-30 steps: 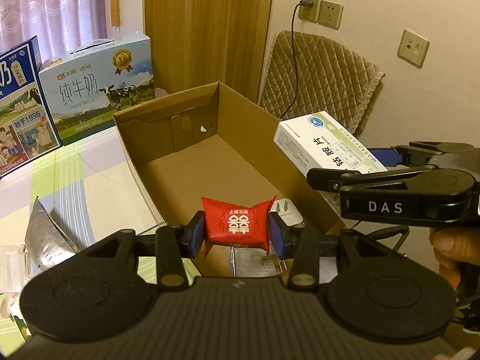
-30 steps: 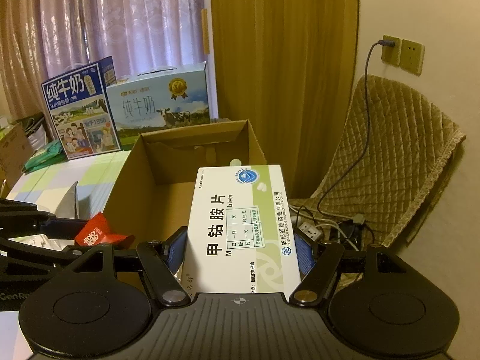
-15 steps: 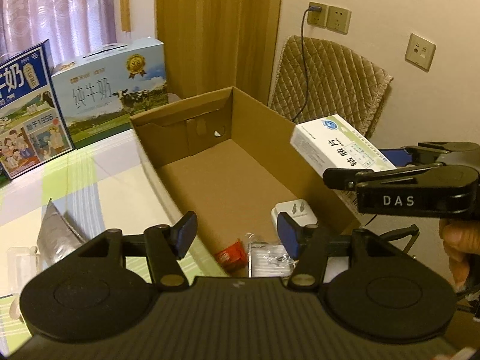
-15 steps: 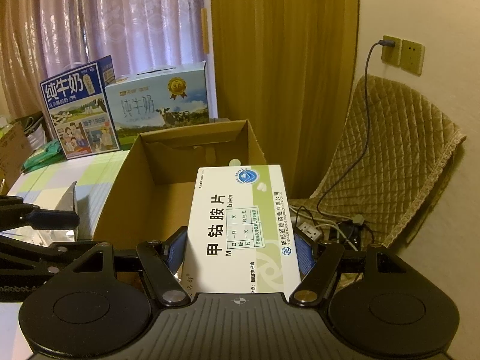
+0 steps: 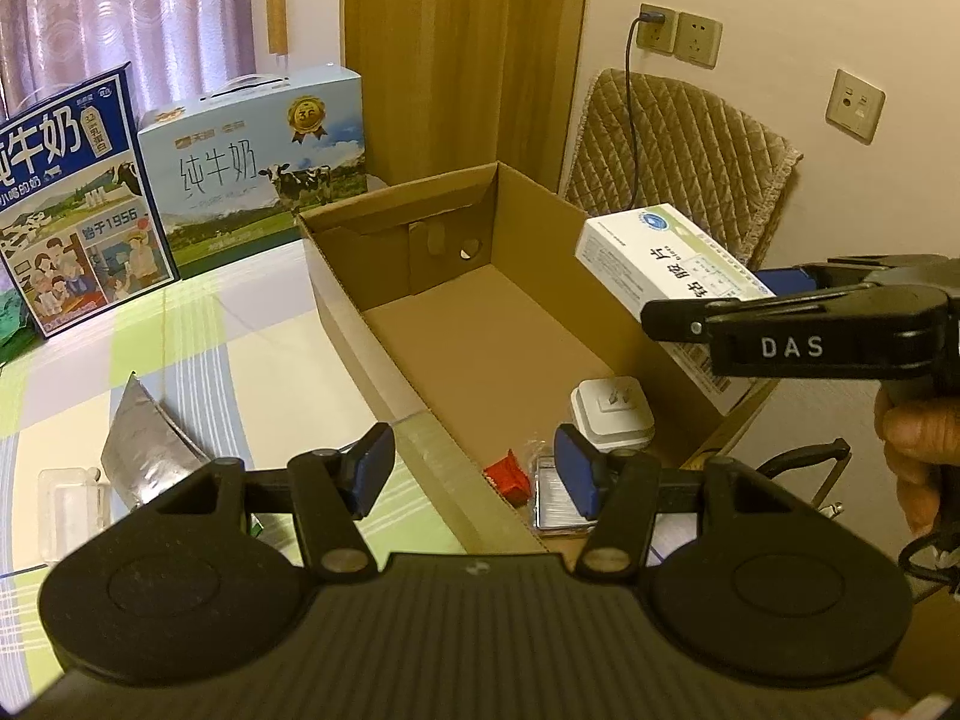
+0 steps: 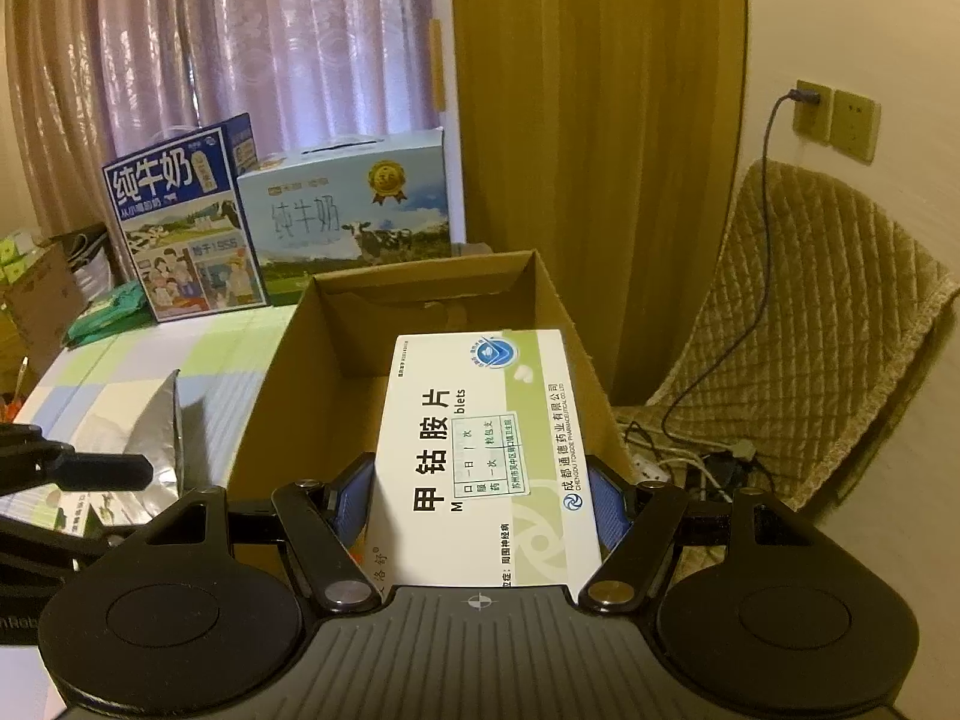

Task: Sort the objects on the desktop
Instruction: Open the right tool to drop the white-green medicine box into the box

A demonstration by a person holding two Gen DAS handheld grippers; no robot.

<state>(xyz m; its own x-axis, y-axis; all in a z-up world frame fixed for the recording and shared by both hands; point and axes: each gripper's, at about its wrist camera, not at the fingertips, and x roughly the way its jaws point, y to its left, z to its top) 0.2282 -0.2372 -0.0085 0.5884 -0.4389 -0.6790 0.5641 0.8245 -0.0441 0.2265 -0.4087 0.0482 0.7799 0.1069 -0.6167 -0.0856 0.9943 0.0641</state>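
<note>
An open cardboard box (image 5: 528, 348) (image 6: 282, 372) stands on the table by its right edge. On its floor lie a small red candy packet (image 5: 509, 475), a white plug adapter (image 5: 612, 411) and a clear plastic packet (image 5: 561, 495). My left gripper (image 5: 474, 471) hangs open above the box's near left wall, with nothing between its fingers. The right gripper (image 6: 480, 507) (image 5: 708, 312) is shut on a white and green medicine box (image 6: 486, 450) (image 5: 666, 258), held over the right wall of the cardboard box.
Two milk cartons (image 5: 252, 162) (image 5: 72, 192) stand at the table's far end. A silver foil pouch (image 5: 150, 444) and a clear plastic case (image 5: 69, 510) lie left of the box. A quilted chair (image 6: 810, 330) and floor cables (image 6: 690, 462) are to the right. A hand (image 5: 918, 450) holds the right gripper.
My left gripper opened and dropped the red candy packet into the cardboard box, then pulled back and left. The right gripper with the medicine box stayed nearly still.
</note>
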